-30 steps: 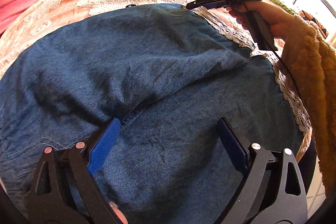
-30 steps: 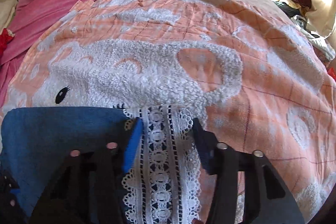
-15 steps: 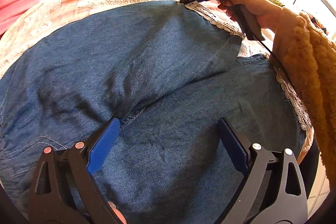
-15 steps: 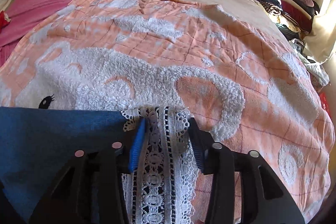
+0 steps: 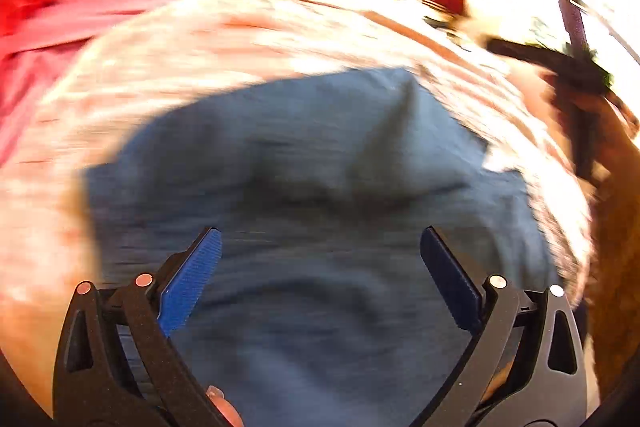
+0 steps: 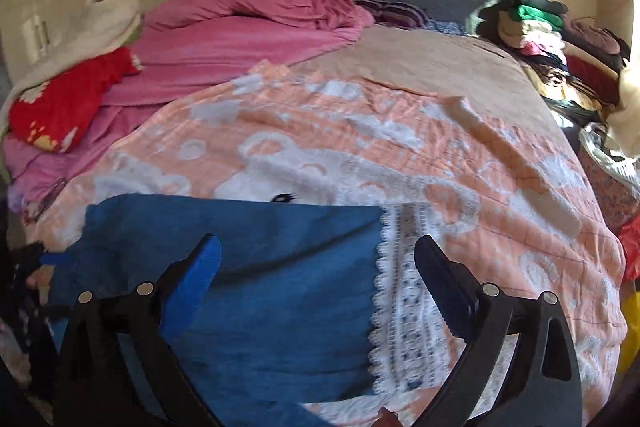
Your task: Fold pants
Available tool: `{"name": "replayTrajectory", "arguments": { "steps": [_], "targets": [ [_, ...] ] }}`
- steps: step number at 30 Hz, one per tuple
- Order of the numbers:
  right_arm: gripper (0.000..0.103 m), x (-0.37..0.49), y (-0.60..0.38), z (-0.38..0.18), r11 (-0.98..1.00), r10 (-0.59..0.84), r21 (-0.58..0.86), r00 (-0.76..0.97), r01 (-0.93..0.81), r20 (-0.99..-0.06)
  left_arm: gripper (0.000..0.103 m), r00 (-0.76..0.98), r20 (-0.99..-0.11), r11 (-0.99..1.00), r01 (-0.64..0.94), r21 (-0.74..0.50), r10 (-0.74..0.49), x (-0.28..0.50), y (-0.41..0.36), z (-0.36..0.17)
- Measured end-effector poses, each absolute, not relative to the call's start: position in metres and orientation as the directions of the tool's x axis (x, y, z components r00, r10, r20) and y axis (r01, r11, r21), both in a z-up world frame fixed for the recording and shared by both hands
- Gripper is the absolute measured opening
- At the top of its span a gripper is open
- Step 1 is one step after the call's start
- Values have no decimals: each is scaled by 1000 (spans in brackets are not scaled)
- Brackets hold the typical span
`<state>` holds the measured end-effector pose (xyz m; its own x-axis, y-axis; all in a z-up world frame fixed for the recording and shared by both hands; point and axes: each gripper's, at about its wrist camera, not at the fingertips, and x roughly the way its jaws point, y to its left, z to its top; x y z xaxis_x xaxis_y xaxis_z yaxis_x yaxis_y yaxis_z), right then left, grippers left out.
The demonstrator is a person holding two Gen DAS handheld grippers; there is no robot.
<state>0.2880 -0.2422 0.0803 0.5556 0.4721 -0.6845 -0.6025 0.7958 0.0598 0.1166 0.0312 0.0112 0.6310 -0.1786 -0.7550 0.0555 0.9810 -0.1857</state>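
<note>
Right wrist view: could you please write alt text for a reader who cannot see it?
The open right gripper, jaws just opened, hangs above blue denim pants with a white lace hem, lying on a peach blanket on a cluttered bed.

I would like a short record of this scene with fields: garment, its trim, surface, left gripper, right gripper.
garment: blue denim pants, lying folded on the bed
trim: white lace hem, lying free
surface: peach and white blanket
left gripper: open, above the denim, nothing between the fingers
right gripper: open, jaws have just been opening, above the hem, holding nothing
</note>
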Motion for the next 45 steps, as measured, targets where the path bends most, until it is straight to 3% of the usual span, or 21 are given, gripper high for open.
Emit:
{"name": "replayTrajectory", "arguments": {
  "steps": [3,10,22,26,28,30,31,33,36,45],
  "targets": [
    [97,264,-198,83,721,514,29,506,-693,-693,93,631,-772,989,-49,-138,-76,120,71,14],
    [97,264,-92,50,587,479,-61,406,-808,-778,93,609,-793,980,-151,-133,-13,139,140,8],
    [96,321,3,-13,457,317,-152,320,-876,-893,93,524,-849,971,-165,-175,-64,175,183,-40],
    [95,334,13,-33,390,272,-182,302,-903,-914,83,544,-834,963,-171,-209,-85,177,187,-43],
    [87,335,16,-40,353,275,-163,269,-921,-923,65,554,-828,955,-187,-228,-89,177,191,-41],
    [61,332,17,-42,333,290,-128,231,-934,-929,48,564,-816,946,-177,-271,-128,177,193,-39],
    [53,327,17,-41,322,306,-123,226,-939,-925,46,562,-814,944,-168,-283,-144,178,193,-39],
    [20,316,16,-36,320,337,-110,222,-941,-915,39,564,-812,947,-153,-281,-150,178,189,-39],
    [5,301,8,-26,342,353,-144,269,-929,-896,34,581,-800,944,-156,-291,-151,174,188,-34],
    [4,243,-62,39,457,509,-106,357,-883,-783,32,708,-683,953,-49,-300,-179,126,161,18]
  ]
}}
